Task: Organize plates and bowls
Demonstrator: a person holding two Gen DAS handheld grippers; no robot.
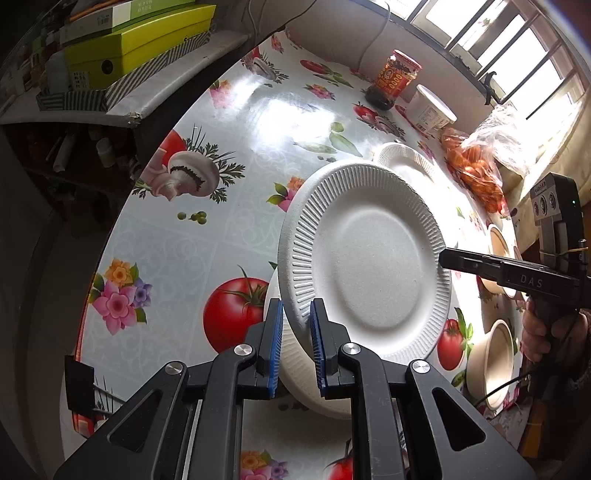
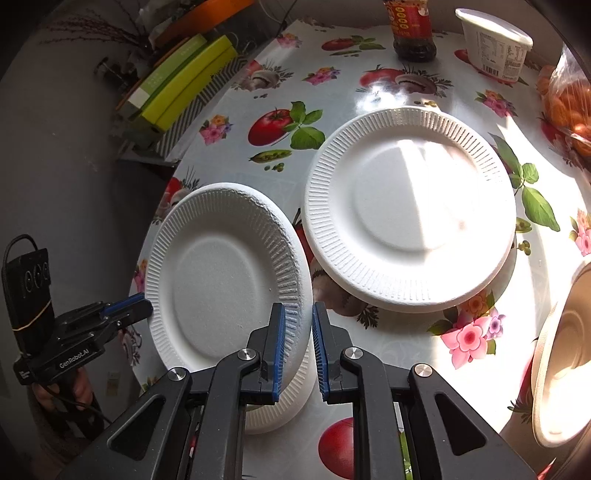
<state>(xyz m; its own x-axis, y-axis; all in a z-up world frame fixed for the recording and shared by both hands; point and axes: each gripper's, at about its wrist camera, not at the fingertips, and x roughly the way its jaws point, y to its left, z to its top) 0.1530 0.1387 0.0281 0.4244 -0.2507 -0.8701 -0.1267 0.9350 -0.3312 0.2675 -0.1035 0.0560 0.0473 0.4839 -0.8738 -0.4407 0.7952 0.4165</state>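
Plate [image 1: 369,258]: lifted, tilted above worktop [image 1: 221,122], stacked on another plate
Left gripper [image 1: 297,314]: clamped on near rim
Right gripper [image 2: 299,317]: clamped on opposite rim
Nearby: second plate [image 2: 410,206], bowls [image 1: 491,354], jar [image 1: 393,79], tub [image 2: 495,44]

Held plate [image 2: 225,273] left of 2nd plate [image 2: 410,206] on table [image 2: 399,354]; jar [image 2: 412,29], tub [image 2: 495,44] behind.

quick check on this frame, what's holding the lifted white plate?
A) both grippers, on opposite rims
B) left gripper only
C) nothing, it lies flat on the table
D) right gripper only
A: the left gripper is clamped on the near rim of the white plate while the right gripper pinches the opposite rim, and each wrist view shows the other gripper at the far edge.
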